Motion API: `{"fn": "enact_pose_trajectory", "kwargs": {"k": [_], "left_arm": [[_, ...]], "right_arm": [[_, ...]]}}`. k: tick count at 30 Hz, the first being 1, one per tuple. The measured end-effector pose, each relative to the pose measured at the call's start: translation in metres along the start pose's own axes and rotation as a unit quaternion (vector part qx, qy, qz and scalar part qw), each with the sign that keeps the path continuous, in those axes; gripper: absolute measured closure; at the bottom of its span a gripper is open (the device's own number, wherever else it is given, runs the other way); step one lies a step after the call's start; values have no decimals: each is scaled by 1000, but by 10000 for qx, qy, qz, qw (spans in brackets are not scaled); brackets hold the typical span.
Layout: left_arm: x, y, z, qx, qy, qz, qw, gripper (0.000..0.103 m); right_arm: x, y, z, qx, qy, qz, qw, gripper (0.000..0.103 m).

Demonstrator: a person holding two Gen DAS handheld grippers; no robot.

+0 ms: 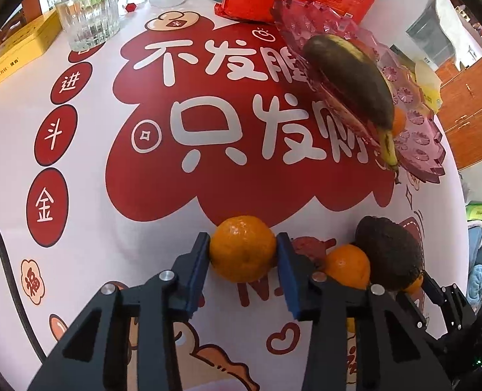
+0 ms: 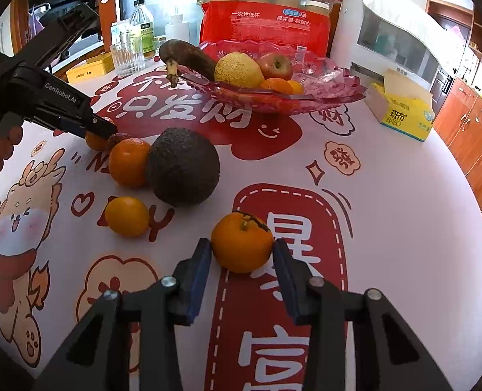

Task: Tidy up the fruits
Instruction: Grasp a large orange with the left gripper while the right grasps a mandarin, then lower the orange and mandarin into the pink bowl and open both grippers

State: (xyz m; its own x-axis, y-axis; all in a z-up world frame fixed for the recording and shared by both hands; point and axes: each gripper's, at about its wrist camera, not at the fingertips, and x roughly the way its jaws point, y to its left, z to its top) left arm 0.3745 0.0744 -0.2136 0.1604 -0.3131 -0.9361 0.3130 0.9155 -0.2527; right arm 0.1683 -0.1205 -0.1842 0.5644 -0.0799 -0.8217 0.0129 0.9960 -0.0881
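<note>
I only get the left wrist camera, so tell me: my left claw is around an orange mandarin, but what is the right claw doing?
Observer: The right claw has its pads against a stemmed orange mandarin, which sits alone on the printed tablecloth.
Operator: What is in the pink glass bowl besides the dark overripe banana?
Observer: A yellow pear, a red apple and small oranges.
Operator: Is anything hidden behind the dark brown avocado?
Observer: One small smooth orange lies loose on the cloth near it.
</note>
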Motion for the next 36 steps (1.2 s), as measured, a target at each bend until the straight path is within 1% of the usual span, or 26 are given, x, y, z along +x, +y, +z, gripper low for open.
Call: {"fn": "enact_pose_trajectory", "kwargs": {"k": [5,11,16,19,21,25,28,36], "left_arm": [[-1,-3,-1,47,31,22,10000,64],[-10,2,-8,26,51,73,10000,65],[-27,1,-15,-47,9,114,9999,65],[-43,-5,-18,-27,-83,140,9999,65],[-49,-9,-19,-53,-75,143,9999,65],[-62,-23,-21,-100,7,56,9999,65],[-74,-40,-25,-49,-55,116,9999,65],[-96,-86,-30,-183,-159,209,9995,65]], "right_arm": [[-1,2,0,-36,73,-50,10000,64],[-2,1,0,98,183,-35,9998,64],[-5,-2,-1,217,241,-14,9995,65],[-10,-5,-1,253,196,9,9995,65],[-14,-9,0,258,166,25,9995,65],[-24,-15,4,192,27,85,9998,65],[-31,-23,9,106,-55,195,9997,65],[-45,-48,28,-250,-300,489,9980,65]]}}
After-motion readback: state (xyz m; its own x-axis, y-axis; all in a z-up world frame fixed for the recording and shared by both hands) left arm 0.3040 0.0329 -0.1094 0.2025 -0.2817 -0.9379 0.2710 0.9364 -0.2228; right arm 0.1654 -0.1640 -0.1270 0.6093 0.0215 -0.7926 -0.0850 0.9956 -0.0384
